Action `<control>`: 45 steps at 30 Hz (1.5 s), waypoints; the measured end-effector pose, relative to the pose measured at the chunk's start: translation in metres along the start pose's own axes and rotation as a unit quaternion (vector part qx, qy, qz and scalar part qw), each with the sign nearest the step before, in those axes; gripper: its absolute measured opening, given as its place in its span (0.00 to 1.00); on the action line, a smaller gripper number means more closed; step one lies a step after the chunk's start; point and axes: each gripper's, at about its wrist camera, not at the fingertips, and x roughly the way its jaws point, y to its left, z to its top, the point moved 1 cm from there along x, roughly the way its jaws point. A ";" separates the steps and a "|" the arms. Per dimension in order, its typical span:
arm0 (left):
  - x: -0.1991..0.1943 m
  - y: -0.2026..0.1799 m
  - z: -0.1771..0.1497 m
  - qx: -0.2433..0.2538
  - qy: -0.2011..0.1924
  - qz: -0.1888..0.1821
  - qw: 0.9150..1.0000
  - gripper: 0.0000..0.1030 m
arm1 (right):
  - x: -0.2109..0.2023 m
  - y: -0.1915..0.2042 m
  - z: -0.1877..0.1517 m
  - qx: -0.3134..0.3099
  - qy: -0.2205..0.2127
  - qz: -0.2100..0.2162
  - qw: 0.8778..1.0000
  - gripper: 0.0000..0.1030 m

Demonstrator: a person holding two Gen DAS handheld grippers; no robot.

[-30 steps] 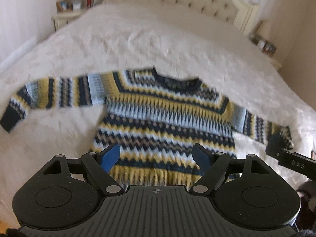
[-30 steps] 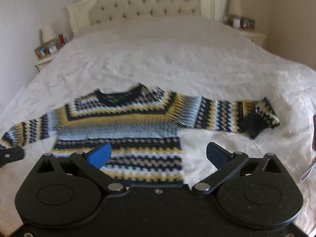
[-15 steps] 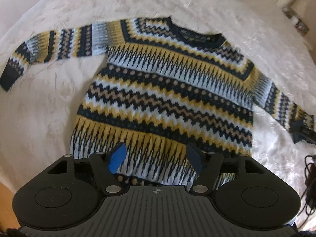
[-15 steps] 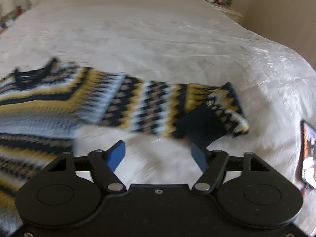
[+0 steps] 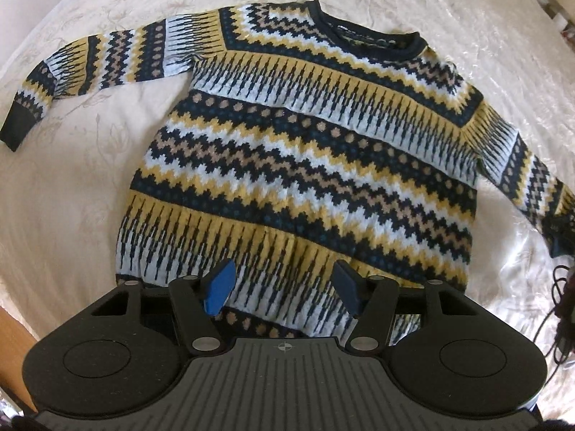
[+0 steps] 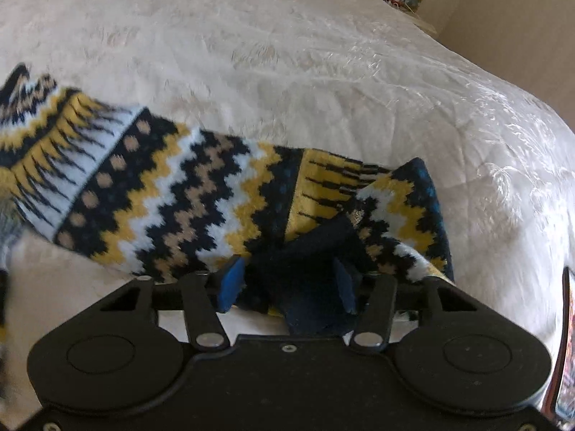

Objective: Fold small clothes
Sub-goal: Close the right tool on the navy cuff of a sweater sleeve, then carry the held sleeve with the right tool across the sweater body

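My right gripper [image 6: 287, 283] has its jaws parted around the dark cuff [image 6: 309, 265] of the sweater's sleeve, not clamped. My left gripper [image 5: 284, 289] hangs open over the hem of the sweater [image 5: 305, 165], spread flat on the cream bedspread [image 5: 72, 179].

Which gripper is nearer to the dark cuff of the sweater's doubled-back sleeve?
Right. The right gripper has its open fingers straddling the dark cuff. The left gripper hovers open over the sweater hem, well away.
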 end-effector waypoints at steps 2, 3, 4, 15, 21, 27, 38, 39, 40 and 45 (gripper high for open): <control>0.000 0.000 0.000 0.000 0.001 -0.001 1.000 0.57 | -0.002 -0.007 -0.002 0.014 -0.003 0.033 0.999 0.37; 0.000 -0.001 0.000 0.000 0.001 -0.003 1.000 0.57 | -0.004 -0.012 -0.001 0.027 -0.002 0.052 0.998 0.24; 0.000 0.000 0.000 -0.001 0.000 -0.005 1.000 0.57 | -0.005 -0.017 0.000 0.044 -0.001 0.071 0.997 0.17; 0.010 0.033 0.007 0.015 -0.019 -0.064 0.998 0.57 | -0.072 -0.026 0.027 0.116 -0.033 0.133 0.984 0.04; 0.011 0.059 0.017 0.054 -0.053 -0.055 0.996 0.57 | -0.105 -0.004 0.047 0.154 -0.039 0.145 0.977 0.17; 0.010 0.083 0.023 0.050 -0.061 -0.045 0.996 0.57 | -0.088 0.006 0.019 0.183 0.006 0.161 0.970 0.47; 0.027 0.067 0.013 0.057 -0.016 -0.037 0.998 0.57 | -0.042 -0.053 -0.020 0.315 0.046 0.141 0.937 0.48; 0.027 0.061 0.014 0.062 -0.015 -0.039 0.997 0.57 | -0.038 -0.060 -0.021 0.323 0.048 0.133 0.936 0.50; 0.027 0.055 0.016 0.068 -0.015 -0.040 0.997 0.57 | -0.034 -0.065 -0.023 0.331 0.051 0.129 0.933 0.51; 0.027 0.033 0.025 0.091 -0.021 -0.043 0.995 0.57 | -0.010 -0.083 -0.033 0.373 0.072 0.116 0.918 0.52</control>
